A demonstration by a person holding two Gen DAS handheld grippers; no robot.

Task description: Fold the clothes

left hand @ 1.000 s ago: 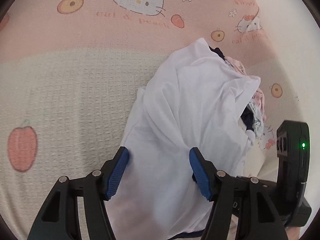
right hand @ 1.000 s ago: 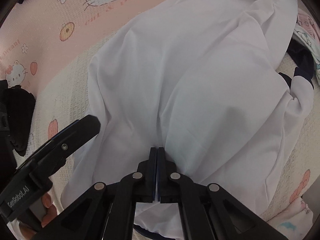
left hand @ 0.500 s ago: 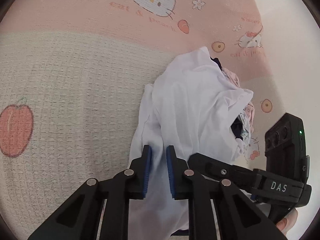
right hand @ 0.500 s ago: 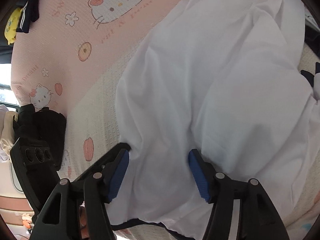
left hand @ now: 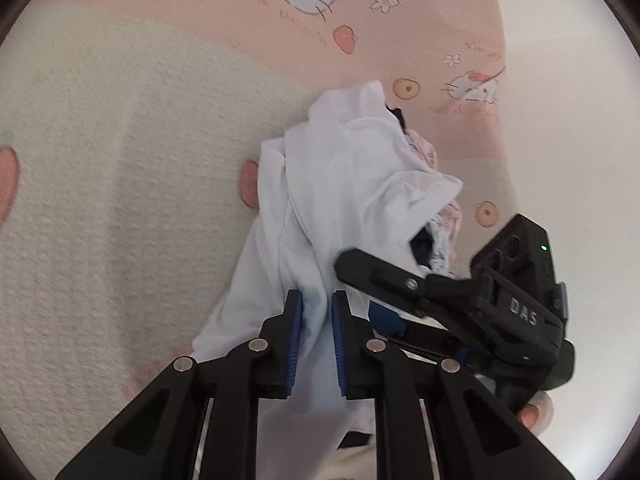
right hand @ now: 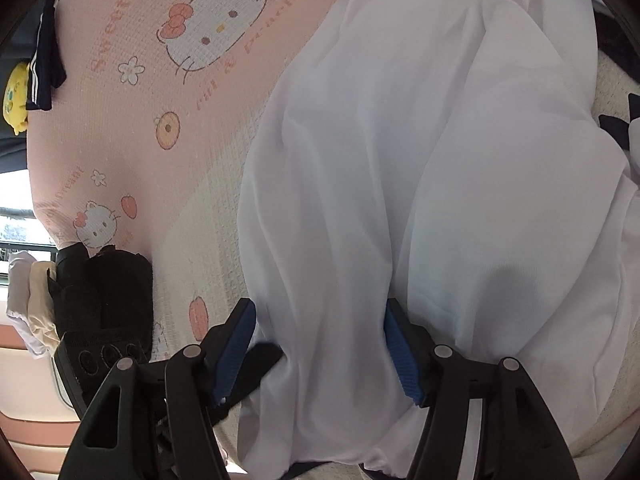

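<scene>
White garment [right hand: 420, 200] is lying crumpled on the bed, filling the right wrist view from twelve o'clock down to six o'clock; in the left wrist view it is stretching from the centre toward six o'clock. Dark navy trim is showing at its lower hem and at three o'clock in the right wrist view.

Bed cover [left hand: 120, 160] is spreading beneath everything: cream waffle-textured cloth toward nine o'clock, a pink band printed with cartoon cats, peaches and flowers [right hand: 212, 36] toward twelve o'clock. A pale wall is bordering it at three o'clock in the left wrist view.

Right gripper [right hand: 320, 348] is standing with its jaws apart, having just been opening; a ridge of the white cloth is lying between the blue pads [right hand: 400, 352], and whether they are touching it cannot be told. Seen from the left wrist, its black body is crossing over the garment at four o'clock, hiding part of the cloth.

Left gripper [left hand: 316, 340] is clenching a fold of the white garment, pads nearly meeting with cloth between them, its jaws having just been closing.

Patterned pink clothing [left hand: 444, 232] is lying partly under the garment's edge at three o'clock. A dark striped garment [right hand: 44, 64] and a yellow plush toy [right hand: 14, 96] are sitting at ten o'clock in the right wrist view, well apart.
</scene>
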